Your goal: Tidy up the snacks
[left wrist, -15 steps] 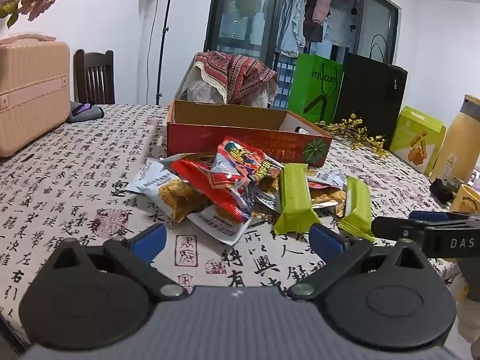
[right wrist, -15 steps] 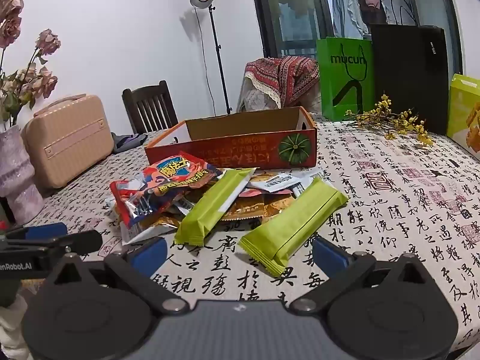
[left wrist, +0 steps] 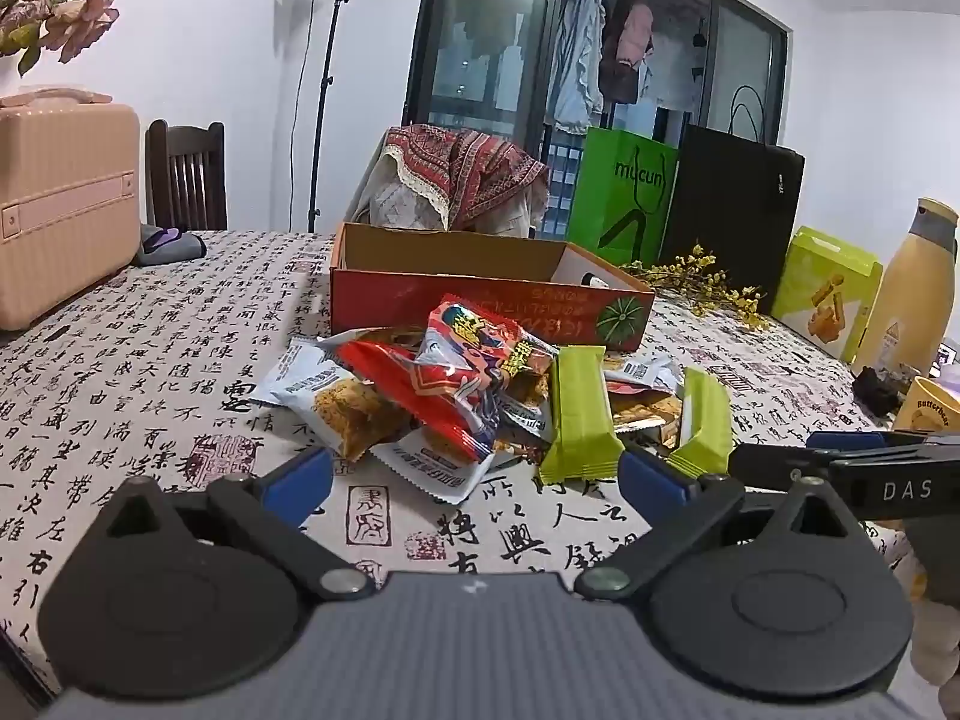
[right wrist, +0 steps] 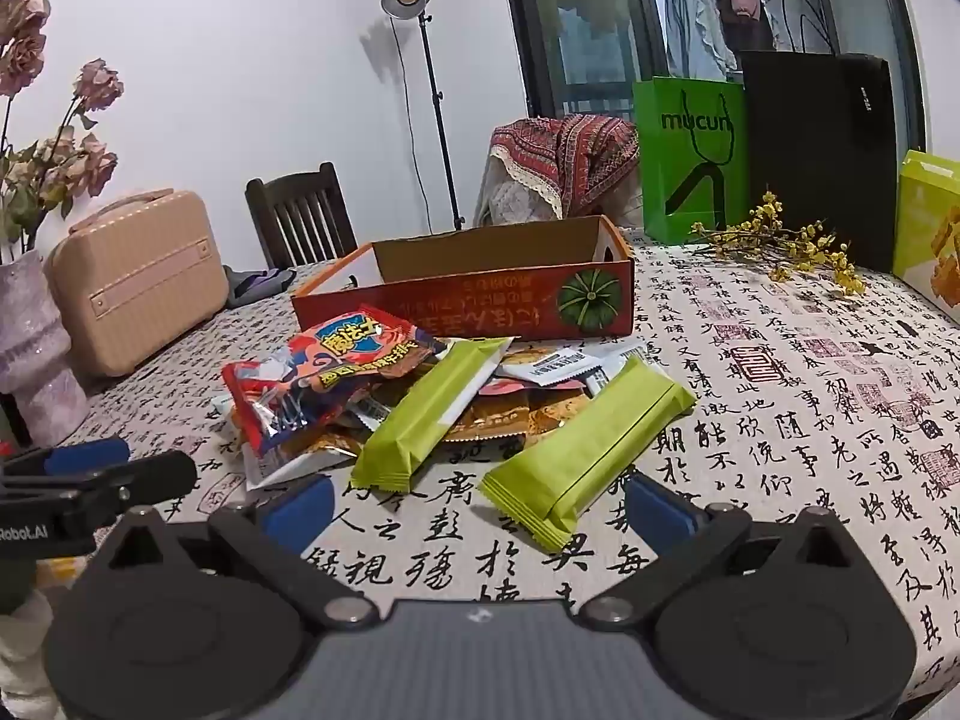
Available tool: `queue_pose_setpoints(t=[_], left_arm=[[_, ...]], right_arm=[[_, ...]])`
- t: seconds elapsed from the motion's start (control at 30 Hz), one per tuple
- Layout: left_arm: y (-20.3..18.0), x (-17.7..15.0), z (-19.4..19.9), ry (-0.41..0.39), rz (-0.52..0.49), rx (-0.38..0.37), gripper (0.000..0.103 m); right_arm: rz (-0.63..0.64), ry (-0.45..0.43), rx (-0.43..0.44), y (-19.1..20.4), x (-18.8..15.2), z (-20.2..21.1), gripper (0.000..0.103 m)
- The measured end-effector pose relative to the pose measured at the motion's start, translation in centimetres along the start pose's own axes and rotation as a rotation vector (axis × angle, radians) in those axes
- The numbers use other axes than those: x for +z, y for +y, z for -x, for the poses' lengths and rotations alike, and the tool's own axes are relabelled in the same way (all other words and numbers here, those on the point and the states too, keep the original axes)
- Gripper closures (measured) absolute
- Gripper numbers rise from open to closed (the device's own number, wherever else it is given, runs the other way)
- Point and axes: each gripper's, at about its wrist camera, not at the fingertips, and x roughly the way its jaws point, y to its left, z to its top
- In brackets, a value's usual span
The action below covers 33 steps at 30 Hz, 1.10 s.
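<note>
A heap of snack packets lies on the patterned tablecloth in front of a red cardboard box [left wrist: 486,306] [right wrist: 480,306] with an open top. The heap holds a red and blue bag [left wrist: 480,354] [right wrist: 336,372], two green bars [left wrist: 579,414] [right wrist: 588,450] [right wrist: 429,414] and white packets [left wrist: 336,402]. My left gripper [left wrist: 474,480] stands open just short of the heap, nothing between its blue fingers. My right gripper [right wrist: 477,507] is open too, and the near green bar's end lies between its fingertips, untouched. Each gripper shows at the edge of the other's view.
A pink case [left wrist: 60,204] and vase of dried flowers [right wrist: 30,324] stand at the left. Green [right wrist: 690,162] and black bags [right wrist: 822,156], a yellow sprig [right wrist: 786,246], a lime carton [left wrist: 828,294], a yellow bottle [left wrist: 912,288] and a mug [left wrist: 924,414] crowd the right. Chairs stand behind.
Both views show the heap and box where they were. Neither gripper has visibly moved or altered its opening.
</note>
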Motion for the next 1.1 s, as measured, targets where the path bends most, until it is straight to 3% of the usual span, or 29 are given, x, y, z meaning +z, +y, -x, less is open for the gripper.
queue_pose_setpoints(t=[1.1], left_arm=[[0.32,-0.15,-0.02,-0.001,0.011,-0.005,0.000]], right_arm=[[-0.005,0.008,0.007,0.01,0.05,-0.40,0.000]])
